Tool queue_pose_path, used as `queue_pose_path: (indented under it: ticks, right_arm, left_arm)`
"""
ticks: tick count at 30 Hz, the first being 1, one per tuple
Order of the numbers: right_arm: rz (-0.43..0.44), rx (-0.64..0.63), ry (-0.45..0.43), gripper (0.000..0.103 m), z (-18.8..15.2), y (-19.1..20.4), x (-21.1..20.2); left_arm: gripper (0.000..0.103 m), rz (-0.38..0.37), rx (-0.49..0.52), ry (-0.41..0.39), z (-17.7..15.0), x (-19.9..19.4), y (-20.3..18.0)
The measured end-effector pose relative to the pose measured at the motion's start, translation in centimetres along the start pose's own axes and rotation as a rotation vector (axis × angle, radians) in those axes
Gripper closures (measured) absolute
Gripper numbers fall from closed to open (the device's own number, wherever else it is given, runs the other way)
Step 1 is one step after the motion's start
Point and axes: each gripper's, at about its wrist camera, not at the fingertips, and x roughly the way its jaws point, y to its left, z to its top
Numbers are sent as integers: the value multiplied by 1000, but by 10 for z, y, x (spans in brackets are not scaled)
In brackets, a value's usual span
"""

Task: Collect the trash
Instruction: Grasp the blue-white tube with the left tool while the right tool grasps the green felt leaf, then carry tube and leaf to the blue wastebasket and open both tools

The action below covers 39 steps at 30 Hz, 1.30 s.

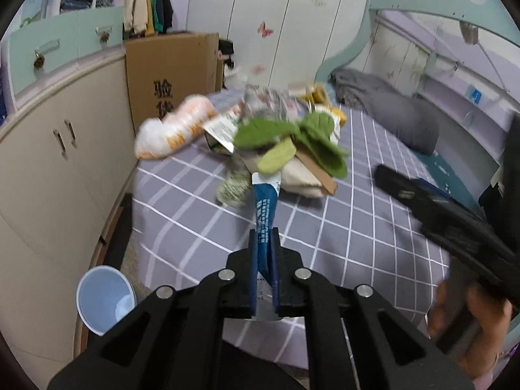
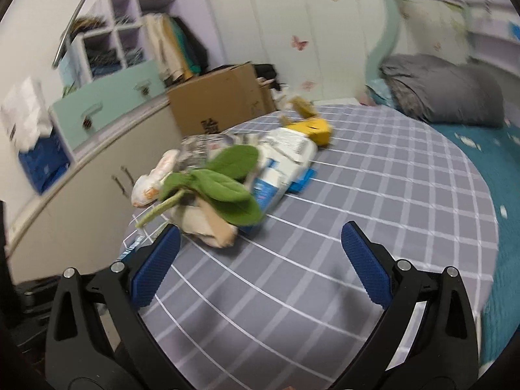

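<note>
Left gripper (image 1: 264,243): pads clamped on a blue wrapper (image 1: 265,209), gripped by its near end, far end reaching toward the trash pile (image 1: 276,139) on the bed (image 1: 357,221). Pick-up step in hand; wrapper secured, not yet binned. Next move: carry the wrapper left and down to the white bin (image 1: 105,299) on the floor beside the bed, hold it over the mouth, then part the pads.

Right gripper (image 2: 260,253): pads wide apart, nothing between them, hovering over bare checked sheet just short of the pile (image 2: 227,175). Next for it: pick one loose piece at the near edge, perhaps the beige scrap (image 2: 211,227), though blur makes single items hard to tell, and close on that alone.

Outward: green plush leaves (image 2: 221,185) on top of the pile, yellow packet (image 2: 313,130) behind, cardboard box (image 1: 172,78) and grey pillow (image 1: 399,117) beyond. In the left view, the right gripper (image 1: 432,208) held in a hand (image 1: 468,321).
</note>
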Motion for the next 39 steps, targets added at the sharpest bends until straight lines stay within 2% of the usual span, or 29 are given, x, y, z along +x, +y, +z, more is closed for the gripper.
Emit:
queue_pose_path:
  ticks: [3, 8, 10, 12, 14, 15, 18, 22, 25, 28, 31, 34, 39]
  right_arm:
    - [7, -76, 23, 7, 13, 25, 22]
    - [-18, -153, 69, 23, 24, 50, 59]
    - [-43, -175, 92, 38, 27, 56, 73]
    - [-52, -187, 111, 47, 26, 59, 82]
    - [-63, -206, 122, 66, 28, 61, 88]
    - [-68, -212, 125, 79, 28, 61, 89]
    - [-78, -200, 83, 90, 33, 62, 77]
    - [-90, -221, -23, 92, 44, 78, 46]
    - [-46, -243, -90, 92, 51, 102, 23]
    - [46, -277, -125, 92, 53, 138, 8]
    - [164, -314, -99, 92, 47, 180, 10]
    - [255, -362, -44, 92, 29, 226, 29]
    - [390, -410, 137, 92, -18, 298, 94]
  left_arm:
    - [97, 16, -10, -30, 0, -13, 15]
    - [97, 68, -60, -75, 5, -28, 47]
    - [97, 89, -80, -85, 7, -30, 60]
    - [97, 103, -94, -91, 7, -34, 69]
    - [97, 108, -115, -94, 7, -36, 79]
    - [97, 110, -123, -96, 8, -35, 84]
    - [97, 118, -151, -109, 7, -38, 100]
    - [97, 130, -180, -129, 6, -43, 121]
    - [97, 136, -204, -142, 2, -47, 135]
    - [97, 156, -234, -154, -2, -54, 158]
    - [97, 191, -266, -152, -10, -59, 186]
    - [97, 248, -302, -125, -21, -57, 219]
    - [97, 332, -387, -32, -52, -42, 283]
